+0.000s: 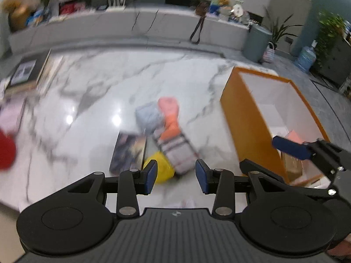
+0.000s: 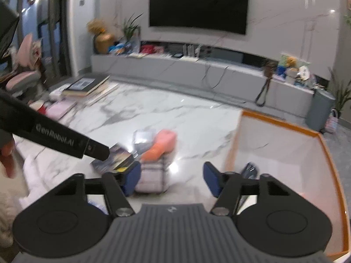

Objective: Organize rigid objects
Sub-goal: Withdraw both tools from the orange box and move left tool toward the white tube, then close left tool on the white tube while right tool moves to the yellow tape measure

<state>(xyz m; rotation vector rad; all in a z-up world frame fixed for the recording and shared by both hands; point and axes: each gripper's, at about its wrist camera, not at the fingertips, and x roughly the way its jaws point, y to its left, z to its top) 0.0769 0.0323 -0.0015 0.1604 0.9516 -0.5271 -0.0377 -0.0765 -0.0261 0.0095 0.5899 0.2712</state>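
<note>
Sorting is mid-way, by my reading: both tools are empty and between picks. The pile (image 1: pixel 162 135) lies near the middle of the marble desk (image 1: pixel 92 100), just beside the box's (image 1: pixel 245 118) near wall. It holds a flat glossy book (image 1: pixel 129 151), a striped rectangular case (image 1: pixel 175 153), a rounded yellow piece (image 1: pixel 161 169), and pink, orange and pale blue items too blurred to name. The box is rigid, orange outside and white inside, with a few things already in it. The left tool (image 1: pixel 176 174) hangs over the pile, jaws apart, nothing between them. The right tool (image 2: pixel 172 178) is likewise open and empty, beside the box's rim. Next move, probably: drop onto one piece, likely the case or book, close squarely on its thin edges, then carry it to the box.
</note>
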